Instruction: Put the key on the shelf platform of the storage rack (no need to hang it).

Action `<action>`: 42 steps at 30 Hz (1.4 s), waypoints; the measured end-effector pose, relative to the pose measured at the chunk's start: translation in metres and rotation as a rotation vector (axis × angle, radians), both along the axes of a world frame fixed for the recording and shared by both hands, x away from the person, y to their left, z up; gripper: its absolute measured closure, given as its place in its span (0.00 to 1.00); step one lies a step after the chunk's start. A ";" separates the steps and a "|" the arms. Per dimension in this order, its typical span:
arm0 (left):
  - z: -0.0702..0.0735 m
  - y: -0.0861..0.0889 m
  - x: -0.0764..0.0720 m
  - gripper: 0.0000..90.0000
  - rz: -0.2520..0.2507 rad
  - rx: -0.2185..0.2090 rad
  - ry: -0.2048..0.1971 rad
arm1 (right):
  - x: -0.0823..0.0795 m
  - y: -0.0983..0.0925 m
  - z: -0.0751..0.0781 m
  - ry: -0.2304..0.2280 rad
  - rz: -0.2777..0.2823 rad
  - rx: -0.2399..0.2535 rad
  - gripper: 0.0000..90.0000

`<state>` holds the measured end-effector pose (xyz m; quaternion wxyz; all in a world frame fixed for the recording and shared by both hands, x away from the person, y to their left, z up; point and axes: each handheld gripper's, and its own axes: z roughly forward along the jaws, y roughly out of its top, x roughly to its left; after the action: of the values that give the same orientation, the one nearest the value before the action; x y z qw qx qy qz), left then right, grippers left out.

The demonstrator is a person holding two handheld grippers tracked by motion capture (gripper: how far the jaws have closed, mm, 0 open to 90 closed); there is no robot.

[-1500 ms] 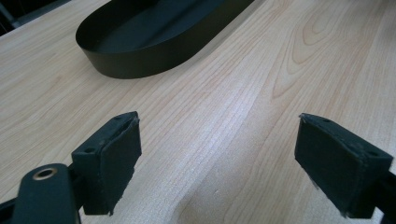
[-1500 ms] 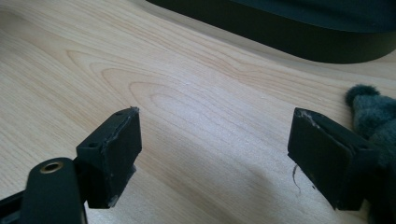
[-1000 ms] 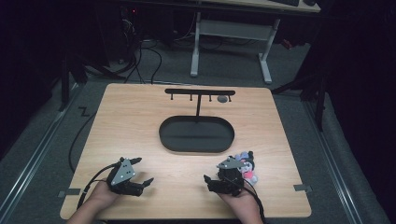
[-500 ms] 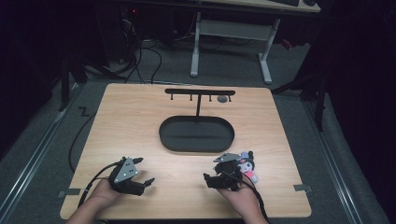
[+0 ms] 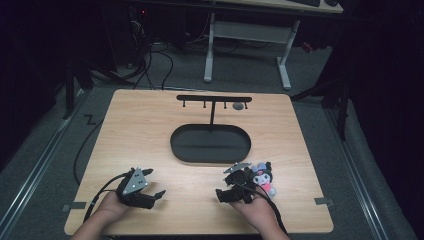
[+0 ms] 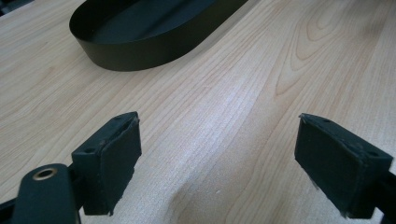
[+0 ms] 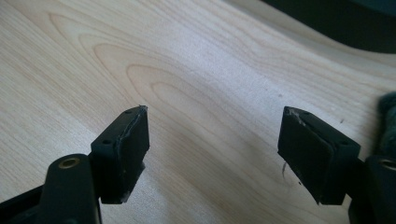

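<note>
A small black-and-white plush toy with pink parts lies on the wooden table, right of my right gripper. In the right gripper view the plush is a dark fuzzy edge outside the right jaw. My right gripper is open over bare wood; its jaws have just been opening, with nothing between them. My left gripper rests near the front left, and in its own view it stands open over bare wood. A black oval tray sits mid-table.
Behind the tray stands a black T-shaped rack with small hooks, and a small grey item hangs near its right end. The tray wall lies ahead of the left gripper. Desk legs and cables fill the dark floor beyond the table.
The right gripper has drawn slightly left, away from the plush, which now shows more fully beside it. The left gripper has not moved.
</note>
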<state>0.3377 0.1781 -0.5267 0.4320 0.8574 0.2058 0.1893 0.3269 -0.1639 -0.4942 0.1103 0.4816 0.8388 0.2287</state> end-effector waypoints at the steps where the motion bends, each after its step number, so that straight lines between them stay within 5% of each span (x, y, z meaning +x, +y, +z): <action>1: 0.000 0.000 0.000 0.17 0.000 0.001 -0.001 | 0.000 0.000 -0.001 0.008 0.004 -0.007 0.28; 23: 0.000 0.000 -0.003 0.17 -0.001 0.011 -0.016 | 0.012 -0.002 0.007 0.118 0.014 -0.094 0.31; 42: 0.000 0.003 -0.006 0.17 0.005 -0.007 -0.043 | 0.021 0.001 0.013 0.176 0.054 -0.094 0.32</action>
<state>0.3314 0.1809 -0.5269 0.4389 0.8512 0.1993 0.2078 0.3478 -0.1627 -0.4808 0.0525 0.4714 0.8677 0.1490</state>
